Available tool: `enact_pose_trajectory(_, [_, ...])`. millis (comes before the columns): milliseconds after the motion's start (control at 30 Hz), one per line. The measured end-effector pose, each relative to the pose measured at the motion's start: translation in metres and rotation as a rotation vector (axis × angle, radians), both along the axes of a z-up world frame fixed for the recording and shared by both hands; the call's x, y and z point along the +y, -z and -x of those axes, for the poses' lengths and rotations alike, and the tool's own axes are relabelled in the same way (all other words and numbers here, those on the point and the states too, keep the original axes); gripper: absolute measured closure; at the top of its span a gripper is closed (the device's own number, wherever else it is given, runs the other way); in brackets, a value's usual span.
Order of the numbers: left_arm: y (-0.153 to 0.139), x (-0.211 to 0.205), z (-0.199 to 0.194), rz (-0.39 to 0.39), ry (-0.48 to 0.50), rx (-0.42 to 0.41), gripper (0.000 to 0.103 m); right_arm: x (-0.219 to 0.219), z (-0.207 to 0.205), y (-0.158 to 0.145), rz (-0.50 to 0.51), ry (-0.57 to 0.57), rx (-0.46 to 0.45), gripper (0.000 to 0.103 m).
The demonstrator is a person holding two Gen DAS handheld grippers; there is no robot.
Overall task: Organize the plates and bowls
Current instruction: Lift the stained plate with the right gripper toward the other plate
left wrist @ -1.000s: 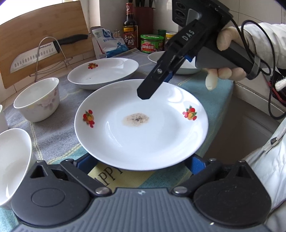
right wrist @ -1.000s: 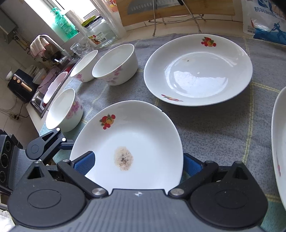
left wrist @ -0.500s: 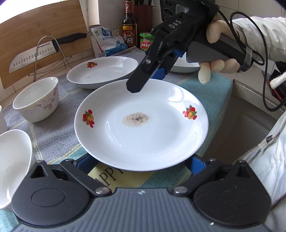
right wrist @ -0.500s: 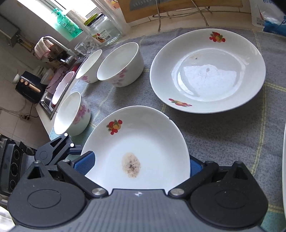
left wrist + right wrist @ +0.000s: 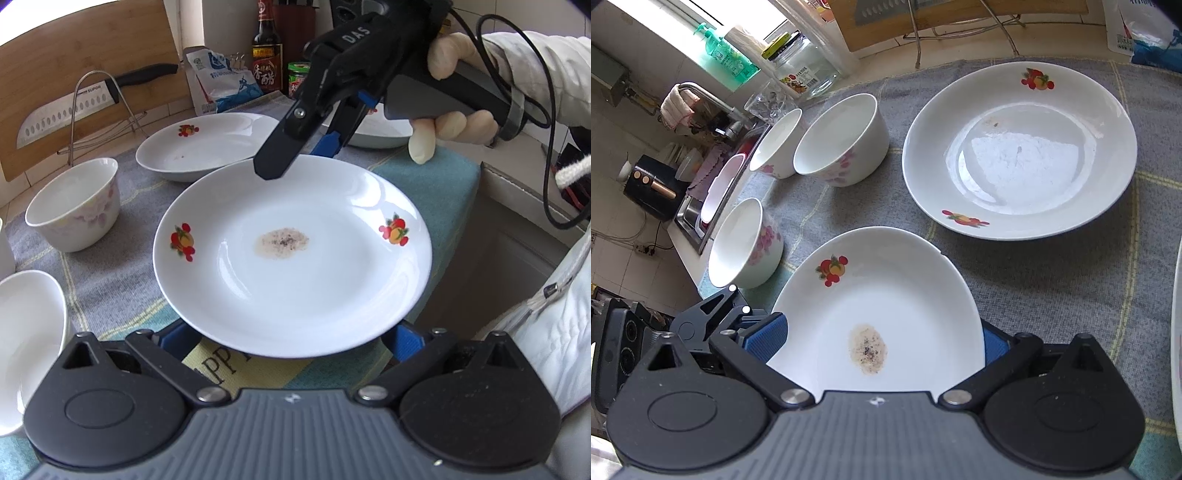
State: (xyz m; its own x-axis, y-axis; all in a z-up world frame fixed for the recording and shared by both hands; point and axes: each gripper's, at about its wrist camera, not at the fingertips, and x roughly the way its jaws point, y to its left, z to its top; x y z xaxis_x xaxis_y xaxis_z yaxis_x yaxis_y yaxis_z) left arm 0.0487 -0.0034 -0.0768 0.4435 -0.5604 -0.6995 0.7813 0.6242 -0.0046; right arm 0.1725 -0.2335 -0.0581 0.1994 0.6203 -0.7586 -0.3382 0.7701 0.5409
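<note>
A white plate (image 5: 295,288) with fruit decals and a brown stain lies at the front of the grey cloth. My left gripper (image 5: 291,338) stands open at its near rim, which reaches between the blue pads (image 5: 177,339). My right gripper (image 5: 299,158), held by a gloved hand, hangs open over the far rim; I cannot tell if it touches. In the right wrist view the plate (image 5: 886,295) shows through the gap of the right gripper (image 5: 879,332), with the left gripper (image 5: 738,317) at lower left. A second plate (image 5: 1019,147) and three bowls (image 5: 842,144) (image 5: 775,144) (image 5: 746,243) sit beyond.
A third plate (image 5: 373,129) lies behind the right gripper. A knife on a wire rack (image 5: 74,107), a bag and bottles (image 5: 266,55) line the back wall. The cloth ends at a drop (image 5: 498,258) on the right. A glass jar (image 5: 801,66) and a sink (image 5: 701,206) are past the bowls.
The right gripper has moved left and slightly back, from over the plate's inside to its far rim. The plate and the left gripper have stayed put.
</note>
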Motion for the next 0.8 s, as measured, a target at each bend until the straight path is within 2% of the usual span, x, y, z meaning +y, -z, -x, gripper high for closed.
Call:
enact_pose_trajectory(400, [-0.025, -0.021, -0.01, -0.002, 0.067, -0.034, 0.001, -0.033, 0.008, -0.023, -0.004, 0.051, -0.049, 0.0])
enact_pose_trajectory(800, [-0.035, -0.089, -0.045, 0.013, 0.163, -0.066, 0.001, -0.111, 0.001, -0.043, 0.019, 0.151, -0.113, 0.0])
